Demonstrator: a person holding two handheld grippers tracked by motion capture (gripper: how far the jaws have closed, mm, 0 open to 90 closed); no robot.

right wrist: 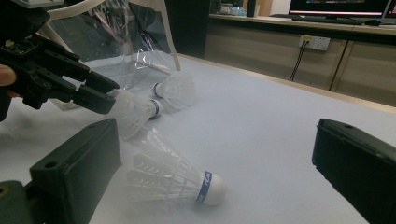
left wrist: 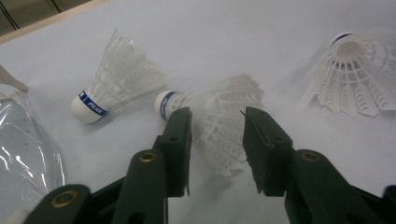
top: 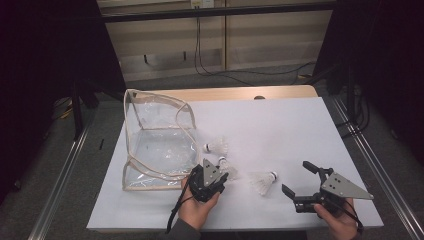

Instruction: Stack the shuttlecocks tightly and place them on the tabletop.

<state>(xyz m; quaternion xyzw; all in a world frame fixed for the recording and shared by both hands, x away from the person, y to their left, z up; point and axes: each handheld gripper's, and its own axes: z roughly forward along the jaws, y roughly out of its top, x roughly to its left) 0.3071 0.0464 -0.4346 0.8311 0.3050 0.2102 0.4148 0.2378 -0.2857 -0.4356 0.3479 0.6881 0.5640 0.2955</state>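
Three white feather shuttlecocks lie on the white table top. My left gripper has its jaws against both sides of the middle shuttlecock's feather skirt, which still rests on the table. Its cork points to the left in the left gripper view. Another shuttlecock lies just beyond it, beside the bag. My right gripper stands wide open near the front right. The third shuttlecock lies on its side, untouched, ahead of those jaws.
A clear plastic bag with a pale trim stands open on the table's left half, close to the left hand. The table's front edge runs just under both hands. Dark stands and cables surround the table.
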